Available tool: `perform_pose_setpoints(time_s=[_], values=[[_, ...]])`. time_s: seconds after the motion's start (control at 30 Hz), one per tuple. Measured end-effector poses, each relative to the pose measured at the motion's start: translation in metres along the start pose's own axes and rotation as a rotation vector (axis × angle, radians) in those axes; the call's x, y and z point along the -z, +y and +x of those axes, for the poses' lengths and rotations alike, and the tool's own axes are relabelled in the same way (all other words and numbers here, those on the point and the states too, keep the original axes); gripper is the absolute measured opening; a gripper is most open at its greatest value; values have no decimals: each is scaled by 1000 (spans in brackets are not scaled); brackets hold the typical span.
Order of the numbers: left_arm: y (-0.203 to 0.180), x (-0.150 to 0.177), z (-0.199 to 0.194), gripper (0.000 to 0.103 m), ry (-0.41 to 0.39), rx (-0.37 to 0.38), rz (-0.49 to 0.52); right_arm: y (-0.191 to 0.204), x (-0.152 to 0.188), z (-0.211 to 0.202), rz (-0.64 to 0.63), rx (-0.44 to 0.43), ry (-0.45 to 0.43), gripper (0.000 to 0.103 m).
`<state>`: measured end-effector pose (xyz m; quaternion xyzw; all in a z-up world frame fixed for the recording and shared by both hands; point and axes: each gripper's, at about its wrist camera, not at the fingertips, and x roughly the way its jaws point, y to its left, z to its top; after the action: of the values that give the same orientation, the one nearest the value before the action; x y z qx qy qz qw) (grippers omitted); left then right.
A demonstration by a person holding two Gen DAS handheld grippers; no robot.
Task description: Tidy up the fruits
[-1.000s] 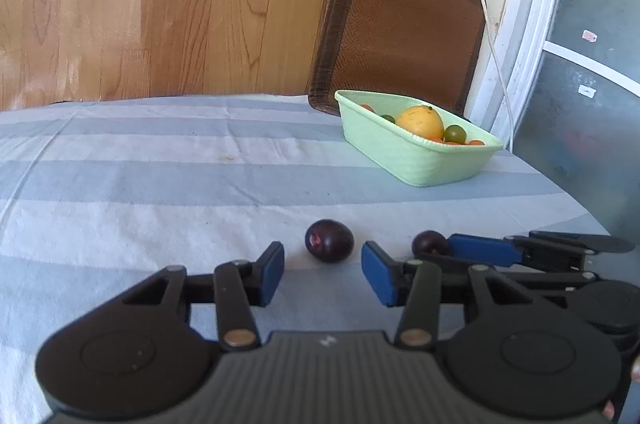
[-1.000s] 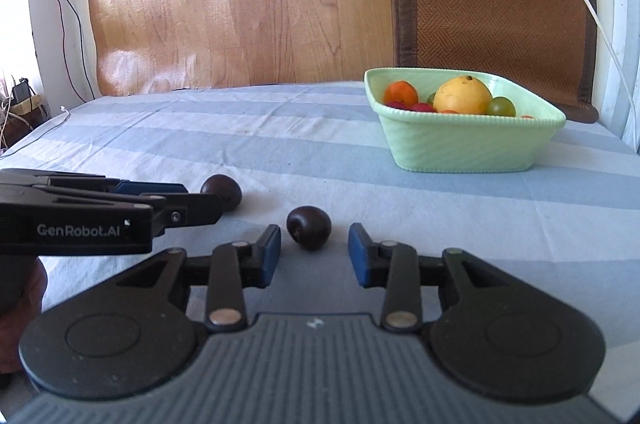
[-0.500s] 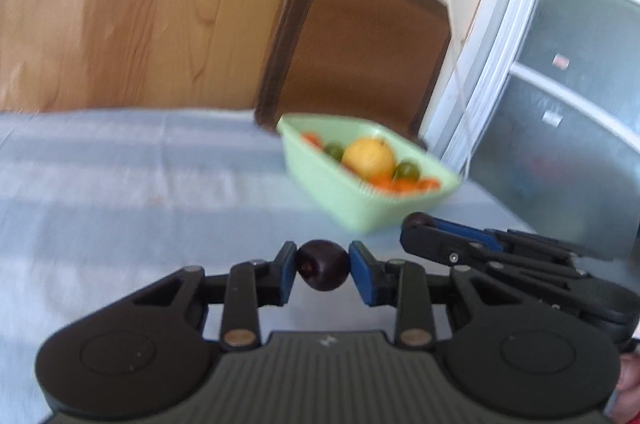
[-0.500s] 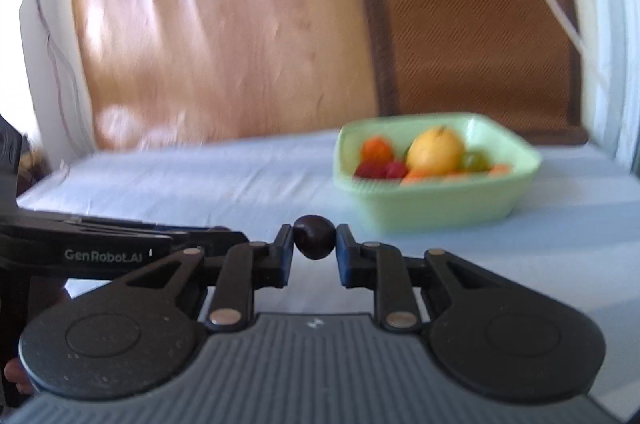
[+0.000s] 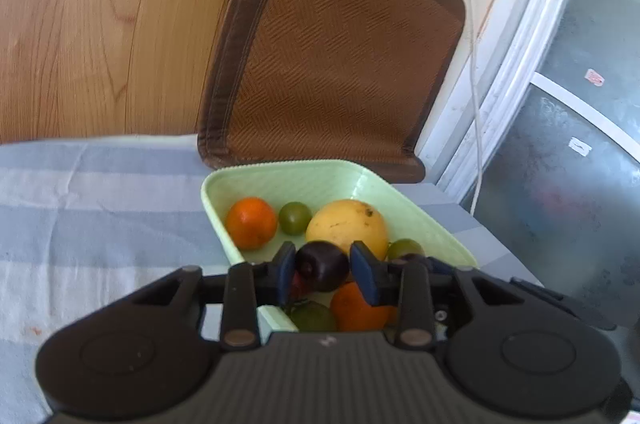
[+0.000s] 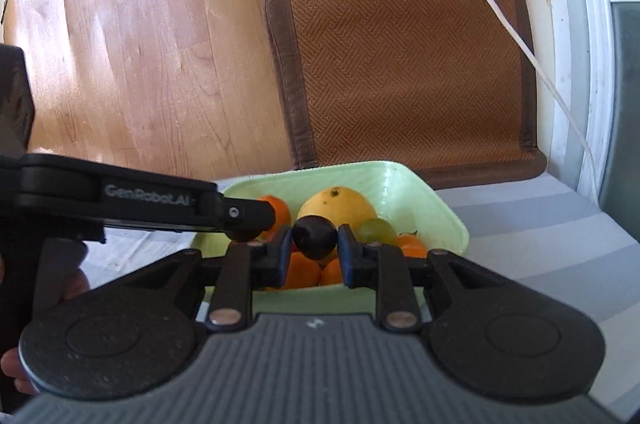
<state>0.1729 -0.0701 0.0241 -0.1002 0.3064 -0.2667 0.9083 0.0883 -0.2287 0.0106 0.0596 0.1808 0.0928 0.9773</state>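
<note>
A dark plum (image 5: 322, 266) sits between the blue pads of my left gripper (image 5: 323, 274), above the near part of the pale green bowl (image 5: 304, 170). The jaws are opening, but the pads still touch the plum. My right gripper (image 6: 314, 252) carries a second dark plum (image 6: 314, 238) over the same bowl (image 6: 424, 192); its jaws are opening too, with the pads still on the fruit. The bowl holds a large yellow fruit (image 5: 347, 226), oranges (image 5: 251, 223) and small green fruits (image 5: 295, 218). In the right wrist view the left gripper's finger (image 6: 240, 216) reaches in from the left.
The bowl stands on a blue and white striped tablecloth (image 5: 100, 224). A brown woven mat (image 5: 332, 56) leans on the wall behind it. A white cable (image 5: 472, 64) hangs from a socket strip. A glass door (image 5: 568, 144) stands to the right, a wooden panel (image 5: 100, 24) to the left.
Both grippers shut on the two plums that lay on the cloth, lifted them and carried them forward. They now hang over the bowl, which fills the lower middle of both views.
</note>
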Motion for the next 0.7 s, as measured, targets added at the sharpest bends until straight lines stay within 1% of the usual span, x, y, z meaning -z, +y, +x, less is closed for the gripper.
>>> perform_pose_setpoints(time_s=[0.03,0.07,0.1,0.23,0.3,0.33,0.4,0.47,0.5,0.53,0.57,0.63,0.7], values=[[1,1,-3,38,-9,-2,-9,-2,-1,-4,10,2,-22,44],[3,1,-8,42,-20,2,-21,-4,-2,-8,23,5,-45,49],[4,0,-13,45,-29,3,-34,-7,-2,-13,39,8,-68,51],[17,0,-54,47,-98,-8,-99,-19,-1,-31,120,44,-118,51],[23,9,-75,47,-113,-32,-113,-22,1,-42,168,68,-132,51],[24,16,-84,47,-118,-53,-102,-23,5,-48,198,76,-134,51],[22,33,-99,47,-121,-115,-64,-21,15,-59,244,82,-125,51],[20,53,-108,47,-113,-160,-41,-13,28,-68,261,72,-97,57],[19,62,-111,48,-102,-168,-40,-7,35,-72,259,63,-75,63],[17,71,-112,48,-90,-175,-38,-2,41,-75,251,54,-58,67],[14,79,-113,49,-80,-185,-30,4,46,-79,239,45,-47,68],[9,93,-112,50,-63,-230,0,18,51,-87,192,43,-44,69],[5,104,-113,50,-49,-284,24,25,56,-93,195,33,-30,74]])
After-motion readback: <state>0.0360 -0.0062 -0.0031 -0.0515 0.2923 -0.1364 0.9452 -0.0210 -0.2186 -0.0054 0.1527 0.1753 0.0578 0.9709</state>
